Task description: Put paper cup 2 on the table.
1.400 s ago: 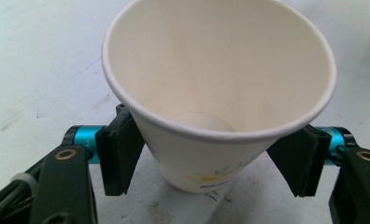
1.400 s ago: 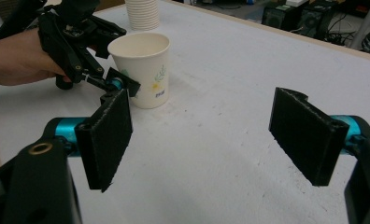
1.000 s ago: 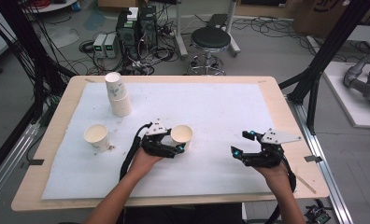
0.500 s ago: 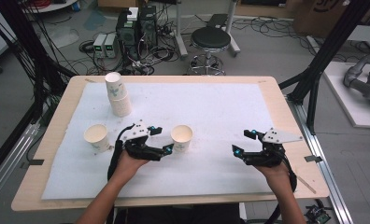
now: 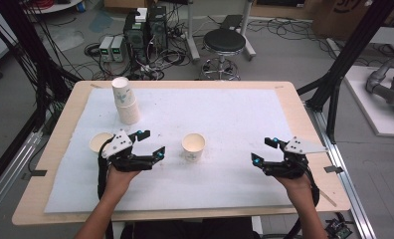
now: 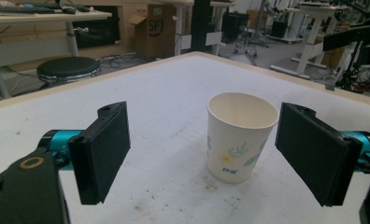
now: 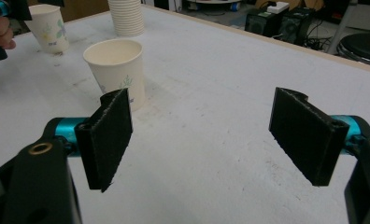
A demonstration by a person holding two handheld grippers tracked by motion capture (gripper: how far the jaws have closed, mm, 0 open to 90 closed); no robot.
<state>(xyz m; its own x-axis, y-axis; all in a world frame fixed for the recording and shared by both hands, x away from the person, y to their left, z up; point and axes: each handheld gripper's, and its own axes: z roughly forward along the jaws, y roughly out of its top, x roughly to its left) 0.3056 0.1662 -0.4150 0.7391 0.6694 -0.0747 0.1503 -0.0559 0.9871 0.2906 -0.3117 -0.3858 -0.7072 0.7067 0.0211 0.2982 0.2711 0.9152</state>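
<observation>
**With Both Grippers Open, a Paper Cup Stands Free on the Surface**

While the left gripper (image 5: 151,145) hangs low over the white sheet near the person's edge of the surface (image 5: 304,114), its jaws stand wide apart and hold nothing; they have just been opening. In the left gripper view the paper cup (image 6: 240,135) stands upright ahead of the jaws, clear of both pads and closer to the right-hand one. In the high view that cup (image 5: 193,147) sits near the middle of the sheet, just beside the left gripper's tips. The right gripper (image 5: 264,151) rests well apart at the other side, jaws spread and empty, pointing toward the cup. A second cup (image 5: 100,142) stands just behind the left gripper. Farther back, a stack of cups (image 5: 125,100) leans near the far left corner.
</observation>
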